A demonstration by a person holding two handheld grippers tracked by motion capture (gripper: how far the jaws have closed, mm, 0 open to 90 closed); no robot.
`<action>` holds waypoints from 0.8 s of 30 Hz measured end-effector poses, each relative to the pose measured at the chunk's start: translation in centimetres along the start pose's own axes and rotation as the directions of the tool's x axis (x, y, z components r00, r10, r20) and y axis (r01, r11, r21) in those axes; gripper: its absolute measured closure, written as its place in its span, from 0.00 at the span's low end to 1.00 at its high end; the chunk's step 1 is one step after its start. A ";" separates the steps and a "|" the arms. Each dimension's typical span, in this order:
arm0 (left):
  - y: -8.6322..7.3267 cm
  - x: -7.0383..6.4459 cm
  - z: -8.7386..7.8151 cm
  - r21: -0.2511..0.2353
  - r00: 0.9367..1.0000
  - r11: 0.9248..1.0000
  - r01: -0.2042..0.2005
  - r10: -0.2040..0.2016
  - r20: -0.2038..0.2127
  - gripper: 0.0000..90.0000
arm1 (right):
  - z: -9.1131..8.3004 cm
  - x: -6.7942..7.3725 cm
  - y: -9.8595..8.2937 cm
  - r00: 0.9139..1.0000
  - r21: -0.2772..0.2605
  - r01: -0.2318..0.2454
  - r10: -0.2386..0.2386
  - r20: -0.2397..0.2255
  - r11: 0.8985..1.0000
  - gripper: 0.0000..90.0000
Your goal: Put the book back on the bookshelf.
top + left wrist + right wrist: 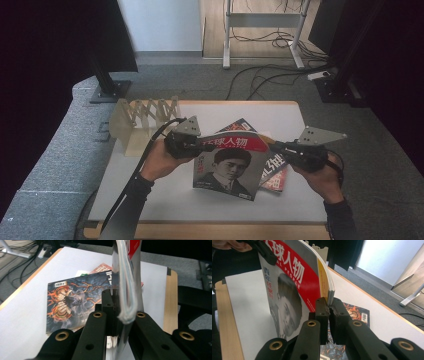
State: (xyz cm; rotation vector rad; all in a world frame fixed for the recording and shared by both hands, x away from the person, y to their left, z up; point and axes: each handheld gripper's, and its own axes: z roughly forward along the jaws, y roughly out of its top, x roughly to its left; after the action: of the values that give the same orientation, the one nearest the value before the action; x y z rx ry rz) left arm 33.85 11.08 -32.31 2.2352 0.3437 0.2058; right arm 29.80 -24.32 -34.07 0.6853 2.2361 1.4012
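You had the left gripper (196,145) clamped on the top left edge of the magazine (228,165), jaws closed tight on the page stack. Your right gripper (280,147) pinched its top right corner, jaws nearly touching. The magazine hung between both, lifted above the flame-cover book (72,300) on the table (170,200).

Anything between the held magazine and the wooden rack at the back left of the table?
Nothing visible. The magazine hangs above the table between both tongs, left and right. The table toward the rack is bare; the other magazines lie under and right of it.
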 end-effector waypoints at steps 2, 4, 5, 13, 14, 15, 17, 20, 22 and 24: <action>0.0 -0.1 -0.5 0.003 1.000 1.000 0.002 -0.002 0.005 0.96 | 0.1 0.0 -0.1 1.000 -0.002 -0.004 0.004 0.009 1.000 0.90; -0.1 0.0 -1.0 0.000 1.000 1.000 0.013 -0.013 0.008 0.96 | 0.1 0.0 -0.4 1.000 0.002 -0.011 0.011 0.017 1.000 0.89; -0.2 0.0 -1.4 0.000 1.000 1.000 0.017 -0.017 0.004 0.96 | 0.1 -0.1 -0.5 1.000 0.003 -0.012 0.012 0.019 1.000 0.87; -0.8 0.2 -3.4 -0.011 0.998 0.998 0.061 -0.062 -0.033 0.96 | 0.3 -0.4 -3.1 0.996 0.032 -0.065 0.063 0.069 0.997 0.62; -0.9 0.3 -3.7 -0.007 0.997 0.998 0.068 -0.068 -0.041 0.96 | 0.3 -0.5 -3.4 0.995 0.034 -0.069 0.066 0.082 0.997 0.58; -0.9 0.3 -3.9 -0.005 0.996 0.997 0.073 -0.073 -0.044 0.96 | 0.4 -0.5 -3.9 0.993 0.043 -0.073 0.068 0.100 0.996 0.53; -1.1 0.4 -4.4 -0.003 0.994 0.996 0.084 -0.084 -0.062 0.96 | 0.4 -0.6 -4.6 0.990 0.043 -0.090 0.085 0.114 0.995 0.45; -1.4 0.4 -4.9 -0.006 0.993 0.996 0.093 -0.093 -0.071 0.96 | 0.5 -0.8 -5.9 0.984 0.037 -0.122 0.116 0.138 0.992 0.33; -1.6 0.5 -5.6 -0.005 0.990 0.994 0.106 -0.106 -0.090 0.96 | 0.7 -0.9 -6.8 0.981 0.045 -0.128 0.120 0.152 0.991 0.29; -1.8 0.6 -6.1 -0.007 0.988 0.993 0.116 -0.116 -0.104 0.96 | 0.9 -0.9 -7.6 0.979 0.059 -0.134 0.123 0.165 0.989 0.22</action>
State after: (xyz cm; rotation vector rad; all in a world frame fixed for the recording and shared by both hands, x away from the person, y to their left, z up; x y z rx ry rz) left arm 32.49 16.87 -29.84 2.2006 0.5288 0.2609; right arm 29.63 -27.05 -41.26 0.9478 2.1552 1.2816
